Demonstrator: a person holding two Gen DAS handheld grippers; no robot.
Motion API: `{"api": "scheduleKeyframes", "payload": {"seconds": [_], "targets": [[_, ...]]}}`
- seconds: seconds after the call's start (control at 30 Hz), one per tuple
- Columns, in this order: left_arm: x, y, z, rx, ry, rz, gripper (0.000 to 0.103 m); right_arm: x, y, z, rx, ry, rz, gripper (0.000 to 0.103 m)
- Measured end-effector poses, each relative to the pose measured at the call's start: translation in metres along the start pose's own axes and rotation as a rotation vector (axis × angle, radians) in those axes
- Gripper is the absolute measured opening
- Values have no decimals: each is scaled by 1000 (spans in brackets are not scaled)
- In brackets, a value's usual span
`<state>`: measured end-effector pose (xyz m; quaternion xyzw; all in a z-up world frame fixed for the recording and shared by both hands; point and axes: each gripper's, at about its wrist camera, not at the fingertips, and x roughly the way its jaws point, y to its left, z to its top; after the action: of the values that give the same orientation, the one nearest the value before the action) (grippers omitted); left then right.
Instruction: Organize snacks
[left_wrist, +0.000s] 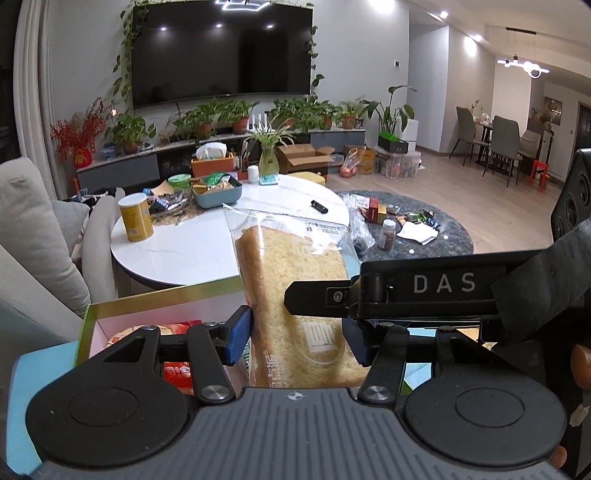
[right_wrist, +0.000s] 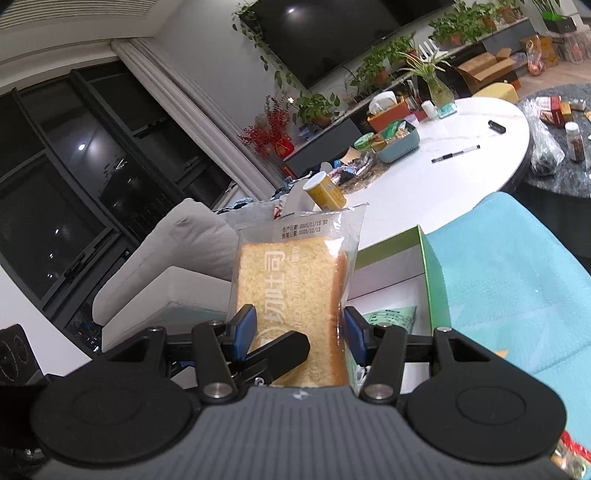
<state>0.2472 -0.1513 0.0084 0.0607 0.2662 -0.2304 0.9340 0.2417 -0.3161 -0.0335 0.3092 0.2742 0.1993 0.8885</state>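
Note:
A clear-wrapped slice of toast bread (left_wrist: 295, 280) stands upright between the blue pads of my left gripper (left_wrist: 297, 334), which is shut on it. From the right, a black finger (left_wrist: 317, 295) of my right gripper lies across the wrapper. In the right wrist view my right gripper (right_wrist: 299, 330) is shut on a toast packet (right_wrist: 291, 280), with a finger (right_wrist: 284, 347) of the left gripper against its lower left. I cannot tell whether this is the same packet. Below lies an open green-rimmed box (left_wrist: 155, 295) (right_wrist: 432, 266) holding red packs (left_wrist: 177, 373) and a green packet (right_wrist: 391, 317).
The box rests on a teal surface (right_wrist: 517, 280). Beyond it is a white round table (left_wrist: 177, 251) with a yellow canister (left_wrist: 135, 218), a blue snack basket (left_wrist: 218, 194) and a pen (right_wrist: 456, 153). A dark round table (left_wrist: 443, 236) carries more items. Sofa cushions (left_wrist: 33, 236) sit left.

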Motion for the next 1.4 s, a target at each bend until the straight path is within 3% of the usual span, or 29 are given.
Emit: {"api": "scheduleKeyframes", "payload": {"seconds": [0.23,0.37,0.43,0.6,1.03,1.2,1.4], "targets": [[26,3,-7,-28,59,-1,51,15,-17,0,25,30,-19,45],[35,6,-14,-57,96,-10,51,22,-22,-5,18,30,-71,46],[33,6,-17,-59,94,-8,52,18,-25,-6,30,8,-81,51],[25,4,-17,-52,84,-8,56,5,-21,-3,19,-37,-80,59],[-22,7,-23,-81,21,0,61,-40,-6,-12,-37,-52,-94,59],[-48,6,-39,-100,-2,-20,65,-59,-3,-24,-58,-56,-106,59],[-59,-10,-71,-74,33,-53,66,-69,-6,-42,-82,-37,-139,59]]}}
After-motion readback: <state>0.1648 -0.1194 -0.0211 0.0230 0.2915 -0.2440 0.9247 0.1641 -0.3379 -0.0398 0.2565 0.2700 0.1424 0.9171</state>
